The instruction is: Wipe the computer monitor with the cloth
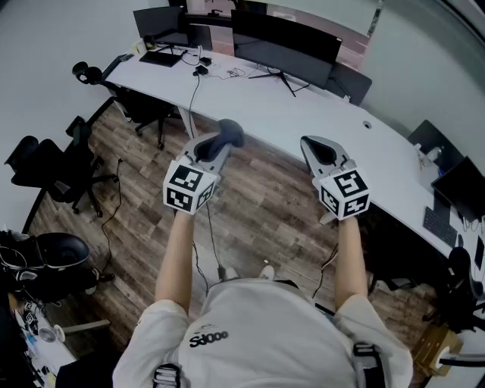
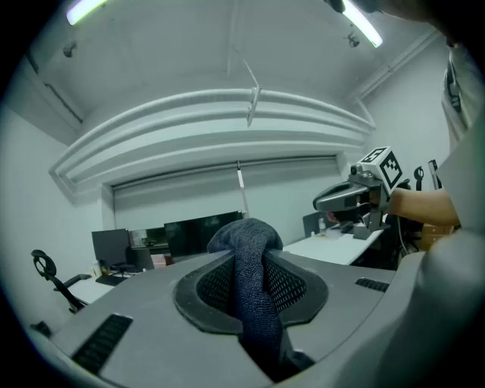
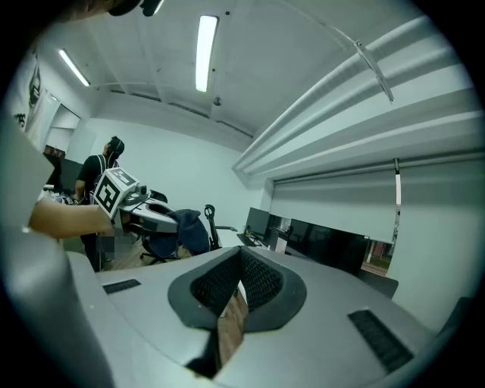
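Observation:
A dark blue knitted cloth [image 1: 232, 132] is clamped in my left gripper [image 1: 226, 142], bunched over the jaw tips; in the left gripper view the cloth [image 2: 251, 273] fills the gap between the pads. My right gripper [image 1: 315, 147] is held beside it at the same height, shut, with nothing in it; only a thin sliver of floor shows between its pads [image 3: 258, 282]. Both hang over the wooden floor, short of the long white desk [image 1: 303, 114]. The wide black monitor [image 1: 284, 44] stands at the desk's far side, also visible as monitor [image 2: 198, 230] and monitor [image 3: 333, 247].
A second, smaller monitor [image 1: 161, 21] with a keyboard stands at the desk's left end. Black office chairs [image 1: 57, 170] sit to my left, and cables trail on the floor. A laptop [image 1: 458, 189] lies on the desk's right part. Another person [image 3: 102, 170] stands behind.

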A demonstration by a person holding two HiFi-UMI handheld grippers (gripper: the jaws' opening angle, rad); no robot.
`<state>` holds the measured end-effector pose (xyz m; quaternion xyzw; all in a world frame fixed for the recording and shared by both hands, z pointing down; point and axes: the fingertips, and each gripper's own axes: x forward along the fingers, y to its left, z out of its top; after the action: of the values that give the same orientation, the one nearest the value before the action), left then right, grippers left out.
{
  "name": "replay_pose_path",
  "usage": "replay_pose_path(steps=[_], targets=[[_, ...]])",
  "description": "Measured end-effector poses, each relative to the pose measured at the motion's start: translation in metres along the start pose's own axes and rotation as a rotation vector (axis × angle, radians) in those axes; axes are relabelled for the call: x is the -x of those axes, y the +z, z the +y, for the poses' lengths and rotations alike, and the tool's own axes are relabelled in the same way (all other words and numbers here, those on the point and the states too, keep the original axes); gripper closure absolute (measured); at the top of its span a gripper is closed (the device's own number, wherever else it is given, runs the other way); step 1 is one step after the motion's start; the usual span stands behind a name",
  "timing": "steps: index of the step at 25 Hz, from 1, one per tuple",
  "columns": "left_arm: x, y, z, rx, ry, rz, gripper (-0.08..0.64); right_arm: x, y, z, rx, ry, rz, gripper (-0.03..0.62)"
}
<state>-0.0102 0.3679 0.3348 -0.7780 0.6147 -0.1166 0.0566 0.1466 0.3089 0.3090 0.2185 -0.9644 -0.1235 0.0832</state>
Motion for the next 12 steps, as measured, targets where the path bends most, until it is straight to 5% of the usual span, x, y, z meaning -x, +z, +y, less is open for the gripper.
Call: replay_pose_path(steps=[12], targets=[[-0.046, -0.009, -0.009, 0.024, 0.053, 0.038, 0.482, 0.001, -0.022, -0.041, -0.022, 0.051, -0.035, 0.595]])
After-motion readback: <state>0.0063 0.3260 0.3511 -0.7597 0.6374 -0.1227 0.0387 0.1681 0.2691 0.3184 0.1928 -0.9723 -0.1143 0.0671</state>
